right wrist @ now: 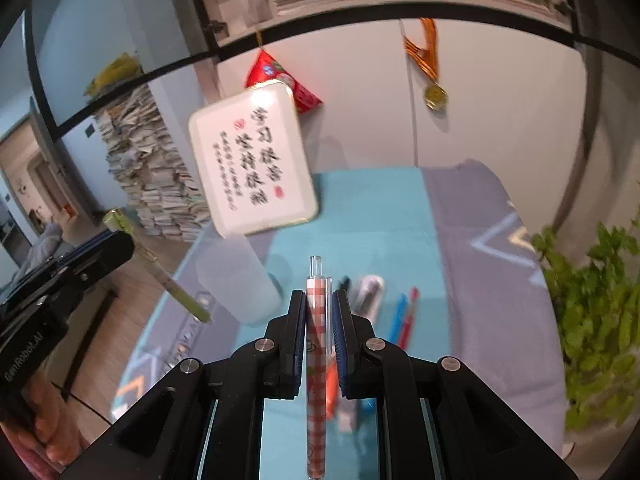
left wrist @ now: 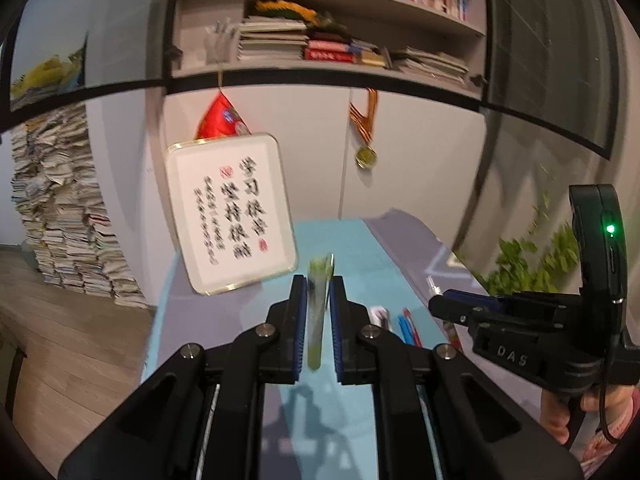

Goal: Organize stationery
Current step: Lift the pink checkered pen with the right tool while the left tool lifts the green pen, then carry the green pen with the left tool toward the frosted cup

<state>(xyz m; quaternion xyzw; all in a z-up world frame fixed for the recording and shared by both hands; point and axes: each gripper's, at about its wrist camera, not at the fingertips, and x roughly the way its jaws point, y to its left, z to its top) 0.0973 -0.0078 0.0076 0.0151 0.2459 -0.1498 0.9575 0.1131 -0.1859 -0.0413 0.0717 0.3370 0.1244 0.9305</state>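
Both tools are loaded, and nothing shows as sorted yet. The left gripper is clamped on a slim pale-green pen, which runs along the jaws with its cap end poking out toward twelve o'clock; seen from the right wrist, the same pen hangs slanted in the air at about nine o'clock, above the desk edge. The right gripper grips a red-and-white checked pen with a clear plastic clip, held lengthwise between the pads. The likely destination, a frosted translucent plastic cup, stands on the turquoise desk mat at about ten o'clock from the right jaws, and no pens stick out of it, though its inside is too blurred to read. Still lying on the mat at one o'clock from those jaws are a blue pen, a red pen touching or just beside it, and a white-and-black object that may be a correction tape. My judgement: the task is early, with two pens lifted, none delivered, and at least three items left.
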